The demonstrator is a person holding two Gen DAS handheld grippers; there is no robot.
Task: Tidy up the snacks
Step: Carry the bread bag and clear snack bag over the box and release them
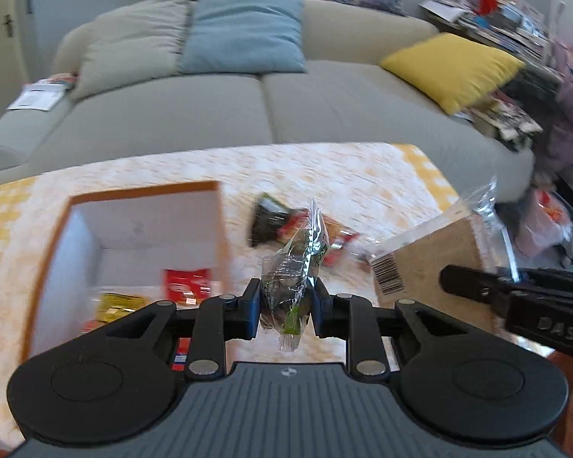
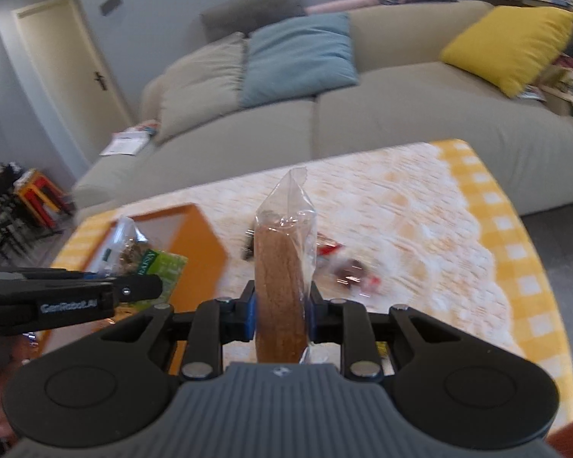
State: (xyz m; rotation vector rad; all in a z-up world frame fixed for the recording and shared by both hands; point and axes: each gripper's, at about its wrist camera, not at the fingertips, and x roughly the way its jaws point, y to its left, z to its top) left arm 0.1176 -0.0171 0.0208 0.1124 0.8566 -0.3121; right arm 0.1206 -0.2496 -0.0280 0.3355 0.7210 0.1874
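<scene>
My left gripper (image 1: 285, 305) is shut on a clear and green snack packet (image 1: 296, 267), held above the table just right of an open orange box (image 1: 141, 194). The same packet shows at the left of the right wrist view (image 2: 149, 263). The box holds a red packet (image 1: 187, 284) and a yellow one (image 1: 118, 305). My right gripper (image 2: 280, 316) is shut on a clear bag of brown crackers (image 2: 280, 278), held upright; it appears as a tan block with a barcode in the left view (image 1: 431, 267). Loose dark and red snack packets (image 1: 282, 225) lie on the table.
The table has a yellow checked cloth (image 2: 496, 236) with a white lace overlay. A beige sofa (image 1: 248, 107) with blue (image 1: 244, 34) and yellow cushions (image 1: 454, 68) stands behind it. Cluttered shelves (image 1: 515, 26) are at the far right, stacked stools (image 2: 34, 198) at the far left.
</scene>
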